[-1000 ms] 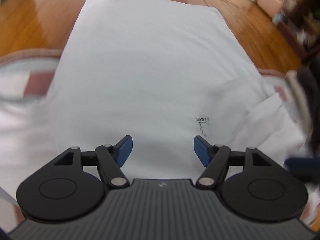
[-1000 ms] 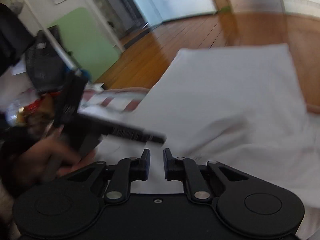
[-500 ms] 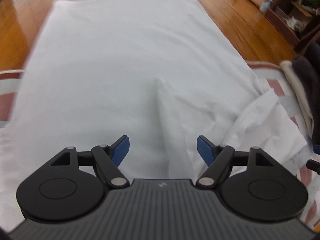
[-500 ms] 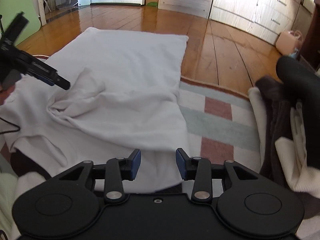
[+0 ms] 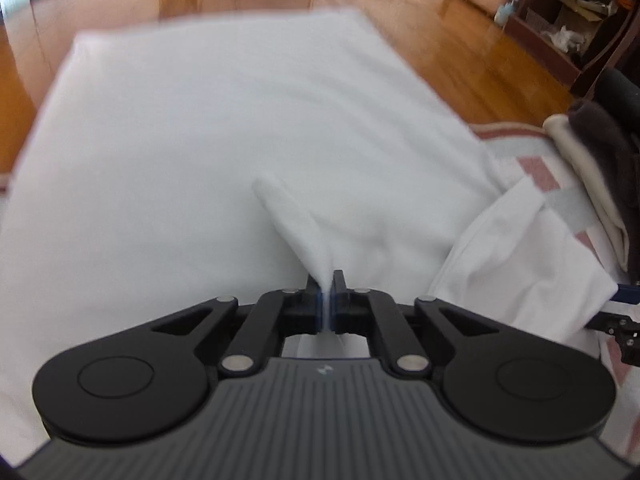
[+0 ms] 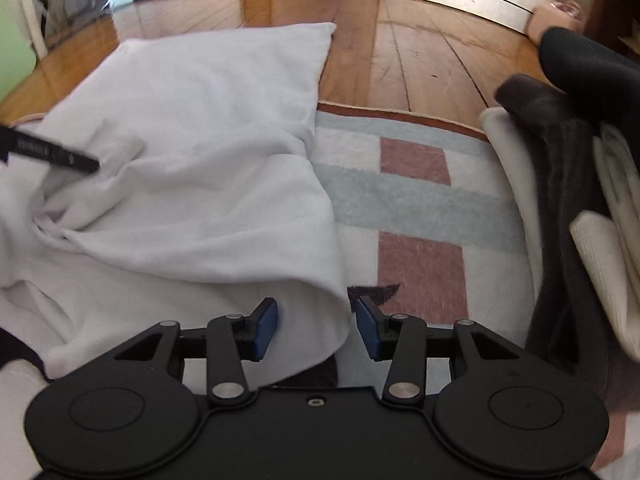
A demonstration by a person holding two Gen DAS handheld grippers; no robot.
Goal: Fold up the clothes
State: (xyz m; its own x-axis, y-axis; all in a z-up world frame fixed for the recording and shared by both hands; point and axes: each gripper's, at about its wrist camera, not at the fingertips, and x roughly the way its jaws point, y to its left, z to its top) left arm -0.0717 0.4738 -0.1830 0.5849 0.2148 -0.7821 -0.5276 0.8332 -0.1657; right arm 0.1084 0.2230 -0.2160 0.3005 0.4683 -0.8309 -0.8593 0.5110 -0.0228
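The wooden floor carries a patterned rug with grey and reddish blocks. A white garment lies partly on the rug, partly on bare floor. Folded clothes rest along the rug's right side.

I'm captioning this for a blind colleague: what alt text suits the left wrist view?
The left gripper is shut on a pinched ridge of the white garment, which lies spread over a patterned rug and wooden floor. Folded dark and cream clothes sit at right.
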